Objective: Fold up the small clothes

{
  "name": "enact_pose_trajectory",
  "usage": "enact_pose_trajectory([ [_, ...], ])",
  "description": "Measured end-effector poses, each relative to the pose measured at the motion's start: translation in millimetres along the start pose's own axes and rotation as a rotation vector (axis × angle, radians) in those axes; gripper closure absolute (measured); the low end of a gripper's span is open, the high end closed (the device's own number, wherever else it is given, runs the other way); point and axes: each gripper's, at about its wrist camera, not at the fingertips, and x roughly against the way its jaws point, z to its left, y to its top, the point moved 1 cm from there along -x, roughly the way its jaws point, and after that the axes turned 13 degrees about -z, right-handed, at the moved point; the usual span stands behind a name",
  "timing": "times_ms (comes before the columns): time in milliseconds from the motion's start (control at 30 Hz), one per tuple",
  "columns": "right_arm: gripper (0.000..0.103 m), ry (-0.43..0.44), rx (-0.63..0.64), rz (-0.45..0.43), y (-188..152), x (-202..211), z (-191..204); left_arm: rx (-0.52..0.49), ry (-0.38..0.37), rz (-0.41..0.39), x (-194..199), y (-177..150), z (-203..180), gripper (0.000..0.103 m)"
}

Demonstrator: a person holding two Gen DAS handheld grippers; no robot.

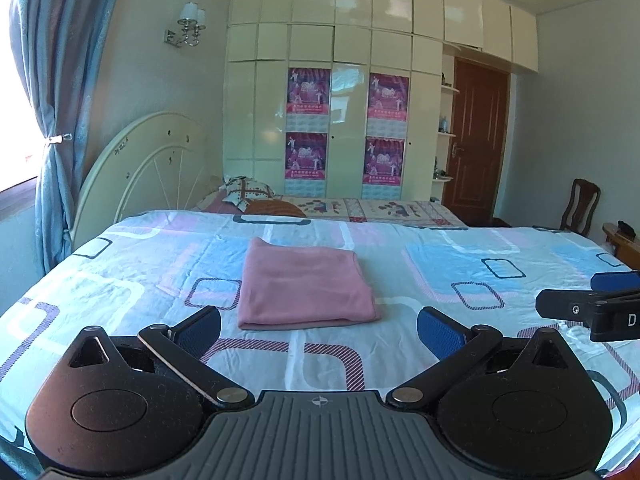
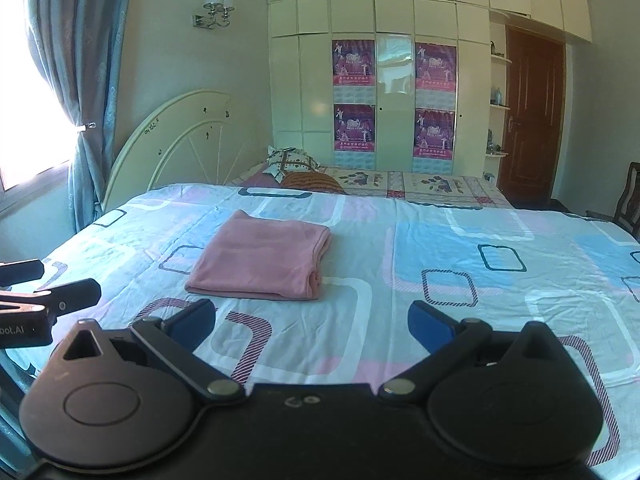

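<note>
A pink cloth [image 1: 306,286] lies folded into a flat rectangle on the patterned bedsheet [image 1: 460,264]; it also shows in the right wrist view [image 2: 262,258]. My left gripper [image 1: 318,330] is open and empty, held just short of the cloth's near edge. My right gripper [image 2: 312,326] is open and empty, a little to the right of the cloth and short of it. The right gripper shows at the right edge of the left wrist view [image 1: 592,296]. The left gripper shows at the left edge of the right wrist view [image 2: 52,284].
The bed has a white headboard [image 1: 148,160] at the left and pillows [image 1: 248,192] at the back. A tall white wardrobe [image 1: 340,80], a brown door [image 1: 476,144] and a wooden chair [image 1: 580,206] stand beyond. Blue curtains [image 1: 56,100] hang at the left.
</note>
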Motion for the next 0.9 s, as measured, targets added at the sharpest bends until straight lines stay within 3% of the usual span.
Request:
enact_pose_trajectory([
  [900,0.001,-0.005,0.027,0.004,-1.1,-0.1,7.6,-0.01,0.004,0.006,2.0,1.2,-1.3,0.0],
])
